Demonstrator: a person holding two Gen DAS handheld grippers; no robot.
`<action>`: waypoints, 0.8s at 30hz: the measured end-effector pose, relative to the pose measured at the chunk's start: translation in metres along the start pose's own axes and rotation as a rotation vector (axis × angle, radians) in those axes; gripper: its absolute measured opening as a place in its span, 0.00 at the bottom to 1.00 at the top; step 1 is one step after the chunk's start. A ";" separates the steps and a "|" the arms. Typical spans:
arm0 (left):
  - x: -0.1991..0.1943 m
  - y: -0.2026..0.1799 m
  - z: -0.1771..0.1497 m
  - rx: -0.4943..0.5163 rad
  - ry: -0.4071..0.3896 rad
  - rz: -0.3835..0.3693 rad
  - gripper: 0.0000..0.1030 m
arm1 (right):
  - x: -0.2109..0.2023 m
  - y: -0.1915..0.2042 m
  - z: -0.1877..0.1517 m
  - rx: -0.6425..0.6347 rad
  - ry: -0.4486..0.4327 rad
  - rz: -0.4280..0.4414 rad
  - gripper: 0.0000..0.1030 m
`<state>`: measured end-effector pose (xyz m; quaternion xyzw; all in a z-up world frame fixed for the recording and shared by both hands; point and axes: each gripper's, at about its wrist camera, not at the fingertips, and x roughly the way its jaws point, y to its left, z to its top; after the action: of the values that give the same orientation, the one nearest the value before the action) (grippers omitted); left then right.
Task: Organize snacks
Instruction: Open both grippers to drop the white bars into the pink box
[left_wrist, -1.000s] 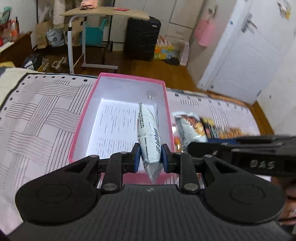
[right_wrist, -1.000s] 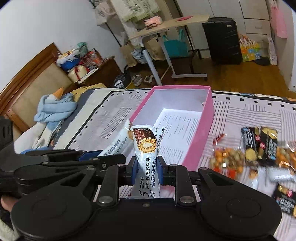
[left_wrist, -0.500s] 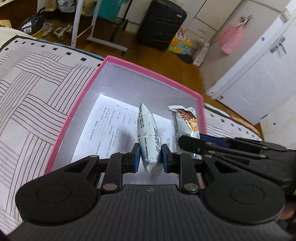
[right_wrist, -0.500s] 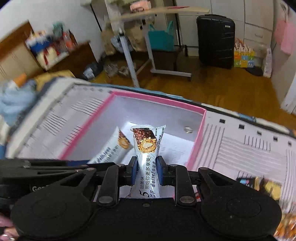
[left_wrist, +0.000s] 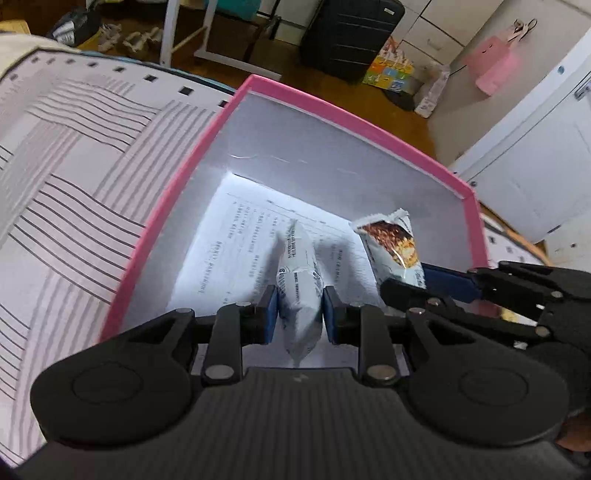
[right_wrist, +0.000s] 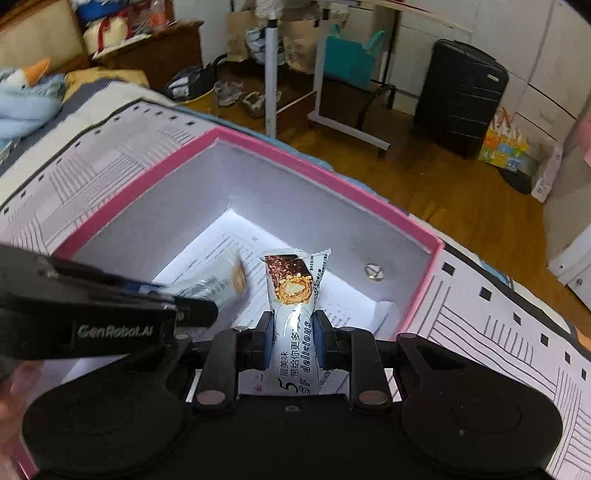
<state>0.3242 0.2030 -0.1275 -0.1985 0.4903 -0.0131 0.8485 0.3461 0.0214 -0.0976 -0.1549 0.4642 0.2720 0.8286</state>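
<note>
"delicious" snack bar (right_wrist: 294, 332) between right gripper (right_wrist: 293, 328) fingers (right_wrist: 266, 330); "GenRobot.AI" on left gripper (right_wrist: 114, 329)

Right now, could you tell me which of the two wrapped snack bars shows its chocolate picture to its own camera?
The white-wrapped snack bar in the right tool; the left tool's bar shows only its plain printed edge.

Two snack bars (left_wrist: 299, 280) (right_wrist: 293, 295), one clamped in each of two grippers (left_wrist: 299, 314) (right_wrist: 293, 332). One pink box (right_wrist: 332, 173). One printed sheet (left_wrist: 236, 236) on the box floor. One black suitcase (right_wrist: 458, 110).
</note>
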 end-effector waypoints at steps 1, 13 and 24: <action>-0.001 -0.001 0.000 0.017 -0.002 0.017 0.25 | 0.001 0.003 0.000 -0.008 -0.001 -0.013 0.28; -0.047 -0.008 -0.004 0.051 -0.052 0.044 0.48 | -0.042 0.022 -0.015 -0.031 -0.040 -0.041 0.41; -0.120 -0.035 -0.031 0.192 -0.045 0.120 0.49 | -0.126 0.030 -0.033 -0.038 -0.120 -0.090 0.45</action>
<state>0.2421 0.1867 -0.0296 -0.0869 0.4786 -0.0050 0.8737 0.2525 -0.0105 -0.0076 -0.1746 0.4012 0.2519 0.8632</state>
